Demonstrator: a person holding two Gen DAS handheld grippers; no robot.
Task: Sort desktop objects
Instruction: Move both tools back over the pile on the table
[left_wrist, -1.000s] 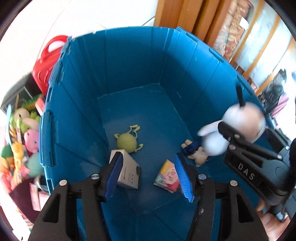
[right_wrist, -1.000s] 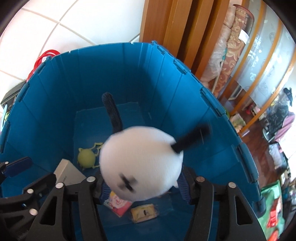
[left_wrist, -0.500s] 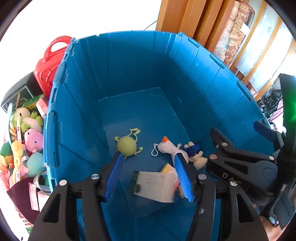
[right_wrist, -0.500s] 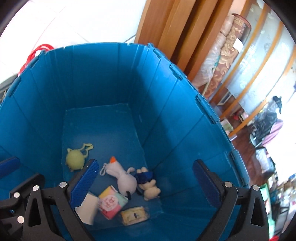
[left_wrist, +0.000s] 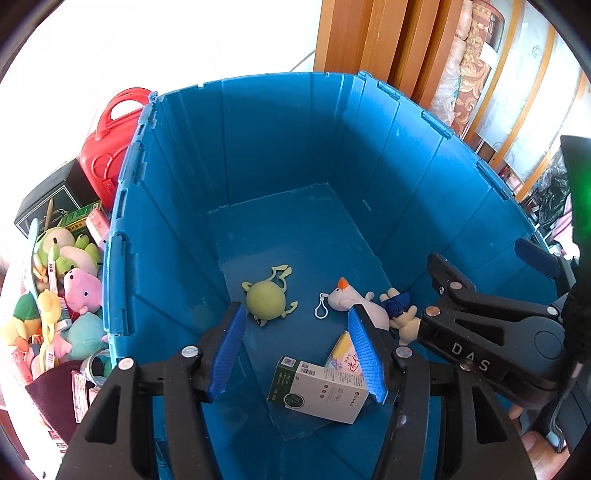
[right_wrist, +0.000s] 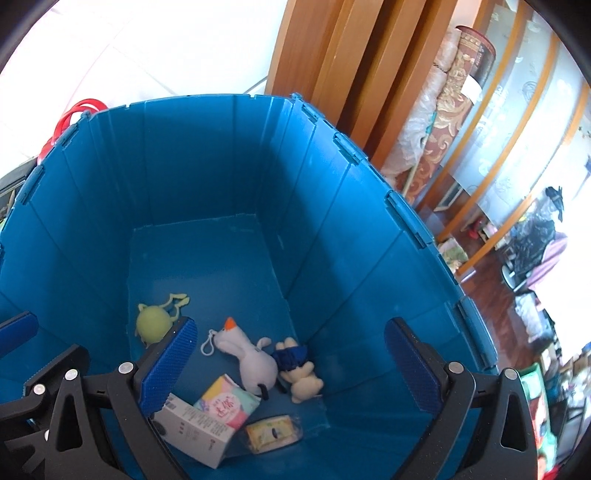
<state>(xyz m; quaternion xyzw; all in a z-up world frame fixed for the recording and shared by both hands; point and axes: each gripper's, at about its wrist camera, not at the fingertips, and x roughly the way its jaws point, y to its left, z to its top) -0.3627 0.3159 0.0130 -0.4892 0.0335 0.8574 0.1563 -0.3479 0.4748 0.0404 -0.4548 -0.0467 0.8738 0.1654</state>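
A deep blue bin (left_wrist: 295, 147) fills both views. On its floor lie a round green plush (left_wrist: 266, 299), a white plush with an orange tip and key loop (left_wrist: 341, 299), a small bear in a blue garment (left_wrist: 397, 306), a white box (left_wrist: 321, 387) and a pink tissue pack (left_wrist: 343, 350). My left gripper (left_wrist: 297, 350) hangs open above them with nothing between its pads. My right gripper (right_wrist: 288, 369) stands wide open and empty over the white plush (right_wrist: 251, 354), the bear (right_wrist: 299, 373) and a yellow packet (right_wrist: 271, 432).
Left of the bin is a heap of plush toys (left_wrist: 62, 288), with a red plastic case (left_wrist: 107, 140) and a black box (left_wrist: 48, 203) behind it. Wooden posts (left_wrist: 369, 44) and rolled carpets (right_wrist: 461, 92) stand beyond the far wall. The bin's far floor (right_wrist: 203, 258) is bare.
The right gripper opened wide and the white plush it held dropped to the bin floor beside the bear. The white box moved from beside the left finger to lie flat.
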